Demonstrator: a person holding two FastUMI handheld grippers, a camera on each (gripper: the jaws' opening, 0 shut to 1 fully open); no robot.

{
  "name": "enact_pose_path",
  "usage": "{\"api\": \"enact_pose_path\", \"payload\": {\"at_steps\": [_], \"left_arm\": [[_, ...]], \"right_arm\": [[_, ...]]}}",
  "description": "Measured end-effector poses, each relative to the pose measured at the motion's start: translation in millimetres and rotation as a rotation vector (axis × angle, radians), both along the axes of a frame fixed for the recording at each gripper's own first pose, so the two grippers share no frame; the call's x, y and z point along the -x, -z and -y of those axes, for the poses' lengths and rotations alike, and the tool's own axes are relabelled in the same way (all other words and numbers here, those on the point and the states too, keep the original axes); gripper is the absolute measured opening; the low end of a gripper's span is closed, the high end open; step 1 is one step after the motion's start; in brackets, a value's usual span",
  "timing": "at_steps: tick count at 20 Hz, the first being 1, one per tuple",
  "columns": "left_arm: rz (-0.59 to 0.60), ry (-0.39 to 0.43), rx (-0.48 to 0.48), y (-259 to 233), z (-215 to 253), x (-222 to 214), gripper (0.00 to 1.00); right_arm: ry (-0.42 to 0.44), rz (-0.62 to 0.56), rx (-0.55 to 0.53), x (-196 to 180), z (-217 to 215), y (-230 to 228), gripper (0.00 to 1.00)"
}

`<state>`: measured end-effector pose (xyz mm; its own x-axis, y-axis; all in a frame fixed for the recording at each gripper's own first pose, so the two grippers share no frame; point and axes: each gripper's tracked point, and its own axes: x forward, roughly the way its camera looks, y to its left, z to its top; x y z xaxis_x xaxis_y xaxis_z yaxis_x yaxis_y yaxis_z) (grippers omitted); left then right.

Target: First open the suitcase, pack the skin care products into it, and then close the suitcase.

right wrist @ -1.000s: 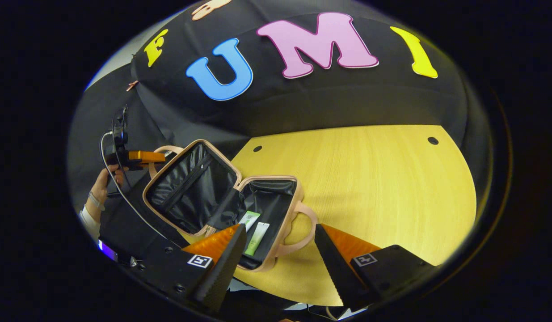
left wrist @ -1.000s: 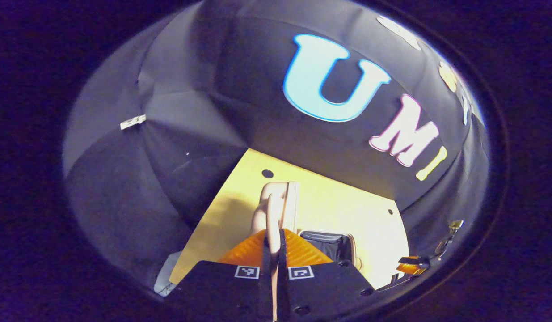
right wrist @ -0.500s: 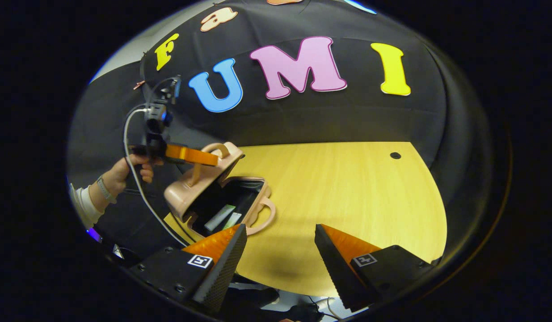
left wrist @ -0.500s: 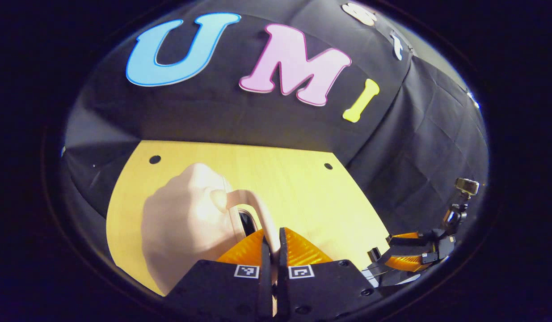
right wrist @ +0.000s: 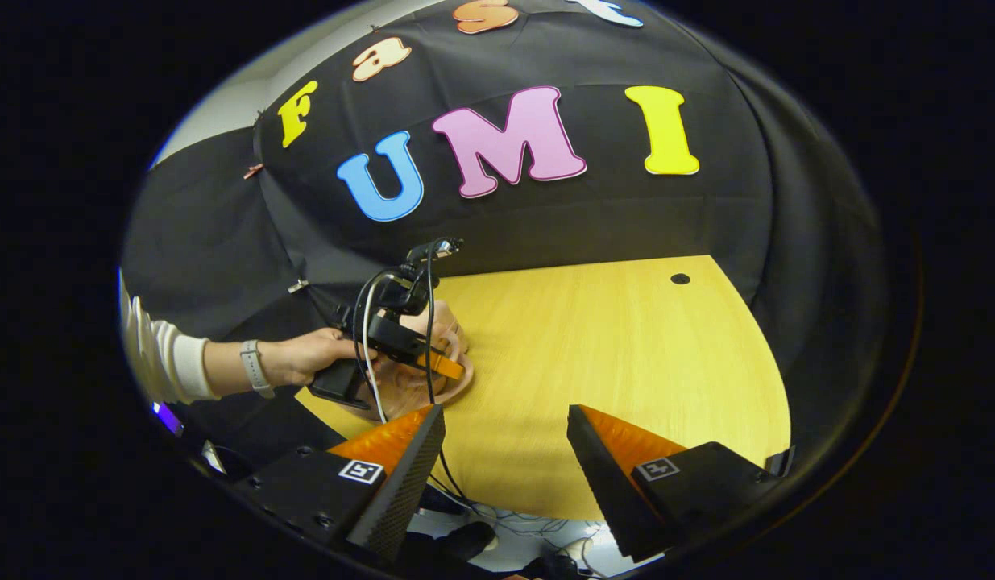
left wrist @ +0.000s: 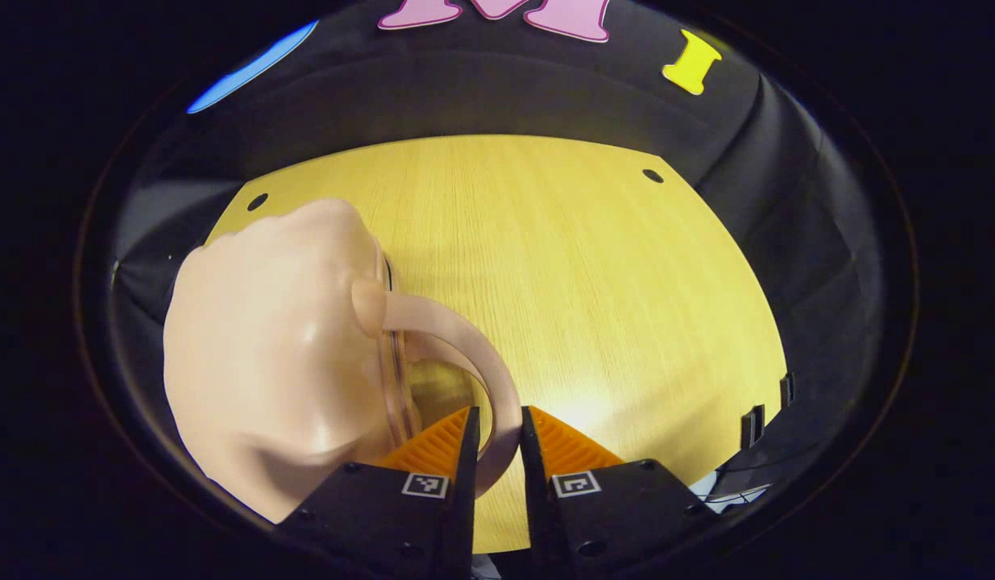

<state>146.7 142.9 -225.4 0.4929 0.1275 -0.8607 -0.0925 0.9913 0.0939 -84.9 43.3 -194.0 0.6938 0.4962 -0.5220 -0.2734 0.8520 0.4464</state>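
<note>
The pink suitcase [left wrist: 271,354] lies closed on the wooden table [left wrist: 586,266], at the left of the left gripper view. Its curved handle [left wrist: 457,330] arcs down between the fingers of my left gripper [left wrist: 497,439], which is shut on it, the handle touching both fingers. The skin care products are hidden inside the case. In the right gripper view the suitcase [right wrist: 400,396] is a small pink shape at the table's left corner, under the left gripper [right wrist: 447,369] and the hand [right wrist: 304,358] holding it. My right gripper [right wrist: 505,439] hovers open over the table's front edge, holding nothing.
The bare table [right wrist: 626,346] stretches to the right of the case, with small round holes near its far corners. Black cloth walls stand close behind and beside it. Cables [right wrist: 497,515] hang below the front edge.
The left gripper swung the lid over by its handle and down; the case went from wide open to closed. Its fingers now stand a little wider apart. The right gripper drew back.
</note>
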Motion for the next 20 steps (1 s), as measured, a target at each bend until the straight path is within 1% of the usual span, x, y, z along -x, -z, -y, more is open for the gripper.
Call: {"api": "enact_pose_path", "payload": {"at_steps": [1,2,3,4,6,7,9,11,12,14,15,16,17,18,20], "left_arm": [[0.024,-0.026,-0.030,-8.9,2.1,5.8,0.38],[0.089,-0.042,-0.043,-25.8,9.3,7.8,0.59],[0.162,-0.046,-0.037,-45.7,21.9,12.8,0.81],[0.230,-0.045,-0.027,-67.8,37.6,20.9,0.86],[0.372,-0.032,-0.041,-119.0,59.1,42.5,0.87],[0.455,-0.021,-0.060,-152.6,70.2,52.9,0.89],[0.608,-0.014,-0.073,-211.5,87.8,70.7,0.90],[0.776,-0.007,-0.068,-271.0,107.8,88.9,0.91],[0.829,-0.005,-0.085,-292.6,108.9,101.4,0.90],[0.903,0.028,-0.142,-313.1,103.9,114.2,0.91],[0.922,0.044,-0.175,-315.8,106.5,116.0,0.91],[0.924,0.043,-0.204,-317.4,106.7,116.5,0.91],[0.917,0.046,-0.208,-313.2,110.9,113.2,0.90],[0.912,0.054,-0.190,-311.9,115.2,111.8,0.91],[0.932,0.061,-0.166,-316.2,111.0,111.1,0.91]], "right_arm": [[-0.011,0.003,-0.002,2.3,5.7,1.6,0.97],[-0.029,0.014,-0.011,7.1,12.0,0.5,0.97],[-0.048,0.036,0.002,8.3,19.2,1.7,0.97],[-0.059,0.071,0.030,5.3,30.0,2.4,0.97],[-0.061,0.140,0.071,-7.1,46.3,-6.8,0.97],[-0.051,0.183,0.075,-16.7,50.6,-21.0,0.97],[-0.007,0.271,0.065,-35.9,57.1,-57.3,0.97],[0.061,0.357,0.055,-54.2,59.9,-97.1,0.96],[0.084,0.384,0.038,-58.9,57.2,-110.9,0.96],[0.108,0.451,0.000,-66.8,46.7,-142.3,0.96],[0.104,0.483,0.010,-70.2,42.7,-151.2,0.97],[0.092,0.512,0.042,-71.4,41.5,-155.2,0.97],[0.080,0.548,0.064,-72.8,40.5,-163.5,0.97],[0.078,0.586,0.074,-73.1,38.0,-176.2,0.97],[0.094,0.632,0.095,-74.0,36.5,-185.8,0.96]]}}
